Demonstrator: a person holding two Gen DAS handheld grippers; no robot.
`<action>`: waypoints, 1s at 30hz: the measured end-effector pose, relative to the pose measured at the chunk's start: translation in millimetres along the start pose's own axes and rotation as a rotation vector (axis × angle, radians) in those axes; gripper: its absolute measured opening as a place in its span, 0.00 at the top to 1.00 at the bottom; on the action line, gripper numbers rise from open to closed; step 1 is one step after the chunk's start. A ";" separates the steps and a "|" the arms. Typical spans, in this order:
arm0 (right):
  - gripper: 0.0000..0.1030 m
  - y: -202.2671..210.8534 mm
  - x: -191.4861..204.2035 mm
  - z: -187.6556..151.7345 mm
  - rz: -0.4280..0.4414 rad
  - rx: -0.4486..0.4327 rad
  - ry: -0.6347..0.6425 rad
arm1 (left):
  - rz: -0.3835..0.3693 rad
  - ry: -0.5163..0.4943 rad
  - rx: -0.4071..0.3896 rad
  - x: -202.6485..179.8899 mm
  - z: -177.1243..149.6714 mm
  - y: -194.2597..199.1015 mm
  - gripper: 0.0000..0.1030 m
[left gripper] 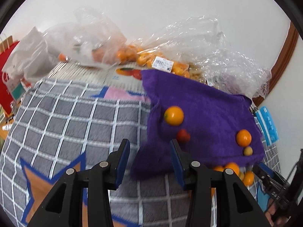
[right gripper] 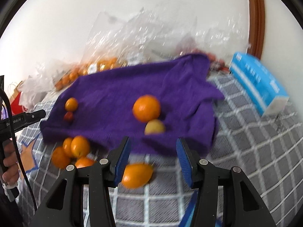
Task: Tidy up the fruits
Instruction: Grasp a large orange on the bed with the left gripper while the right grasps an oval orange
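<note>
A purple cloth (left gripper: 198,102) (right gripper: 132,89) lies on a grey checked blanket (left gripper: 75,117) (right gripper: 255,141). On the cloth sit two oranges (left gripper: 173,115) (left gripper: 243,137), a small red fruit (left gripper: 183,135) (right gripper: 68,116) and a pale yellow fruit (left gripper: 247,151) (right gripper: 155,126). In the right wrist view the larger orange (right gripper: 146,108) is just beyond my right gripper (right gripper: 153,141), which is open and empty. One orange (right gripper: 136,175) lies on the blanket by its left finger. Several oranges (right gripper: 75,147) (left gripper: 233,167) cluster at the cloth's near edge. My left gripper (left gripper: 149,145) is open over the cloth's left corner, holding nothing.
Clear plastic bags (left gripper: 189,43) (right gripper: 142,37) with more oranges (left gripper: 132,54) are piled at the back against a white wall. A blue box (right gripper: 259,83) (left gripper: 269,124) lies to the right, a red paper bag (left gripper: 5,71) to the left. A hand (right gripper: 9,162) holds the left gripper's handle.
</note>
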State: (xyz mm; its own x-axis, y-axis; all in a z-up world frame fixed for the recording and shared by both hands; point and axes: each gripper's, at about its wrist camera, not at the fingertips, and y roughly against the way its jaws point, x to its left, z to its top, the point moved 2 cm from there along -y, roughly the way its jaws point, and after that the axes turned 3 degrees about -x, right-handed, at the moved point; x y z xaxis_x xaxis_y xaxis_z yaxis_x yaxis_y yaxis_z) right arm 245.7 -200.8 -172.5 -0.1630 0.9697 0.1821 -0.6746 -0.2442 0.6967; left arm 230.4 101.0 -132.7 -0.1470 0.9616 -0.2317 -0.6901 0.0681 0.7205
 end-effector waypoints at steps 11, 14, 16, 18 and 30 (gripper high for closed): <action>0.61 -13.9 19.0 -26.7 0.002 0.049 0.031 | 0.005 0.000 0.044 20.3 -53.5 18.5 0.57; 0.65 -10.2 20.5 -28.9 -0.014 0.042 0.050 | 0.030 -0.027 0.068 19.7 -67.9 16.1 0.56; 0.65 -10.3 19.3 -30.7 -0.010 0.044 0.048 | 0.039 -0.032 0.070 19.8 -74.7 15.2 0.57; 0.65 -10.9 19.5 -29.6 -0.014 0.044 0.048 | 0.060 -0.047 0.043 19.5 -78.9 18.9 0.56; 0.63 1.8 17.5 -31.6 -0.040 -0.033 0.068 | 0.050 -0.086 -0.001 18.9 -93.4 27.6 0.32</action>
State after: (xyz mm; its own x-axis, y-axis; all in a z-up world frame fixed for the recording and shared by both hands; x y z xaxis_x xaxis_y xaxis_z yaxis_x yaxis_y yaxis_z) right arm 219.0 -184.0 -190.0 -0.1829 0.9774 0.1062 -0.7044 -0.2057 0.6794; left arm 142.3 96.2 -178.2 -0.1200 0.9831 -0.1386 -0.6841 0.0193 0.7291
